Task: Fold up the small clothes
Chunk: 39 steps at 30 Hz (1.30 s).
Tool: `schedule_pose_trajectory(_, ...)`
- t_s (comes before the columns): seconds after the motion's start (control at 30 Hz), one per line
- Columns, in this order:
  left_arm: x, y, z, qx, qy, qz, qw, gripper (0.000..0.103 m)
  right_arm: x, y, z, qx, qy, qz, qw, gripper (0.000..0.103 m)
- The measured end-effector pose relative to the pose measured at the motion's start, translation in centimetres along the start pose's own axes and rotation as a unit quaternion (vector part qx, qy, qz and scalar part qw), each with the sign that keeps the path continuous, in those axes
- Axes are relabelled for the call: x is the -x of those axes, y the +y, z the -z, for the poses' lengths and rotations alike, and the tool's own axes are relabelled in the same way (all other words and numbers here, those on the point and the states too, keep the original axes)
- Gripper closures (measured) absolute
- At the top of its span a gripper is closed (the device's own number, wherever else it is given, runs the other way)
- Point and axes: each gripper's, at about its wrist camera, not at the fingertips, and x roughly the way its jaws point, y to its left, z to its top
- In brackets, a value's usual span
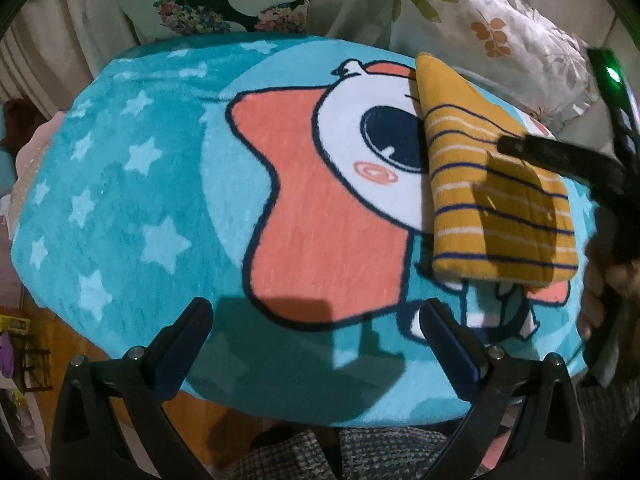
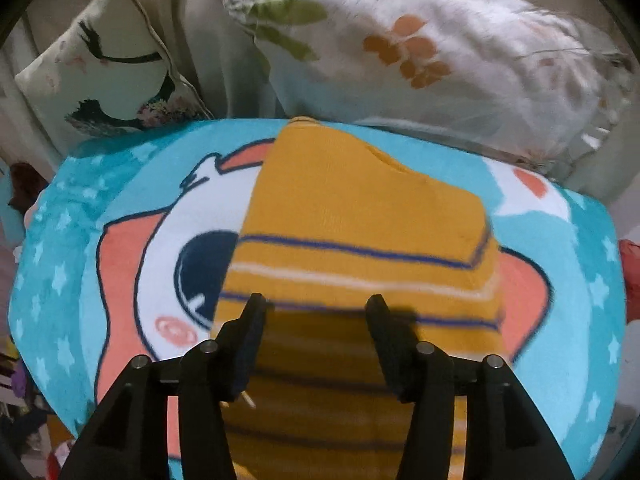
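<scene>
Releasing: we hold both grippers, left gripper (image 1: pixel 316 320) and right gripper (image 2: pixel 316 312), unclenched above the folded yellow striped garment (image 2: pixel 360 220) near the blanket's (image 1: pixel 120 200) far right corner; next, likely setting it aside.

— Folded garment (image 1: pixel 496 184)?
— Lying on the blanket (image 1: pixel 160 208), toward its right side, flat and well inside the edges.

— Behind the blanket?
— Two pillows: small cushion (image 2: pixel 104 68) back left, large pillow (image 2: pixel 420 52) back right, nearer the garment.

— Right gripper (image 2: pixel 316 308)?
— Hovering above the garment's near end, jaws apart.

— Left gripper (image 1: pixel 316 312)?
— Over the blanket's near edge, left of the garment.
</scene>
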Motion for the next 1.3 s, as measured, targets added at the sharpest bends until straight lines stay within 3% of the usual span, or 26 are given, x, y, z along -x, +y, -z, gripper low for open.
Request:
schedule_pose_trajectory(0.13,0.4,0.2,1.2,-0.022,-0.003,0.009,0.9997,0.000,2.6,-1.9,3.2,-0.026,-0.008,0.024,0.999,0.046)
schedule_pose_trajectory(0.23,1.2,0.6,2.3,-0.039,-0.011,0.014,0.9991,0.000,4.6,-3.4,6.6,-0.048,-0.013,0.066,0.997,0.045)
schedule_pose_trajectory(0.4,4.0,1.3,3.5,-0.062,-0.062,0.030,0.9957,0.000,6.6,-4.6,11.2,-0.071,-0.013,0.116,0.991,0.043)
schedule_pose_trajectory(0.6,6.2,1.8,4.4,-0.095,-0.092,0.050,0.9899,0.000,7.8,-3.6,16.0,-0.125,-0.002,0.103,0.987,0.043)
schedule_pose_trajectory(0.9,5.7,0.6,5.6,-0.164,-0.065,0.028,0.9839,0.000,9.4,-1.0,19.0,-0.135,-0.008,0.111,0.985,0.041)
schedule_pose_trajectory(1.13,4.3,0.5,7.0,-0.176,-0.032,0.029,0.9834,0.000,9.8,-0.5,20.0,-0.145,-0.005,0.112,0.983,0.041)
schedule_pose_trajectory(1.3,3.2,1.1,7.0,-0.157,-0.012,0.037,0.9867,0.000,9.5,0.0,19.8,-0.136,-0.003,0.108,0.985,0.040)
